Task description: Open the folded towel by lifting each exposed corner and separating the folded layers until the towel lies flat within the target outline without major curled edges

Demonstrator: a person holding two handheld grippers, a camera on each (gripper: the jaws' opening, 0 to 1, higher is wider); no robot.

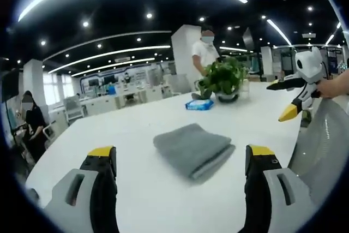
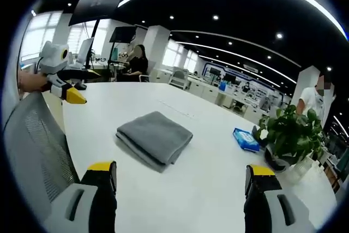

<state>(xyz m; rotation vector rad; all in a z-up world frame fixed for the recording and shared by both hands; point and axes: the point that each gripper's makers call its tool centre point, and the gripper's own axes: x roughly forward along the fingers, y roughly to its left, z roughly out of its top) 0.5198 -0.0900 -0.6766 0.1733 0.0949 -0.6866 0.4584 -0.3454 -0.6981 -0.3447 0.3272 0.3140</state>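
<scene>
Two tools held wide over an untouched folded towel (image 1: 193, 149).
No corner is lifted yet; every layer remains to be separated on the tabletop (image 1: 136, 124).

Two handheld grippers here: the left gripper (image 1: 182, 159) shows black fingers (image 1: 102, 162) capped in yellow, set in pale grey moulded housings with slotted cut-outs. The right gripper (image 2: 182, 175) matches, with yellow-tipped black fingers (image 2: 262, 181). From the side each one shows a white body and yellow tips.
</scene>
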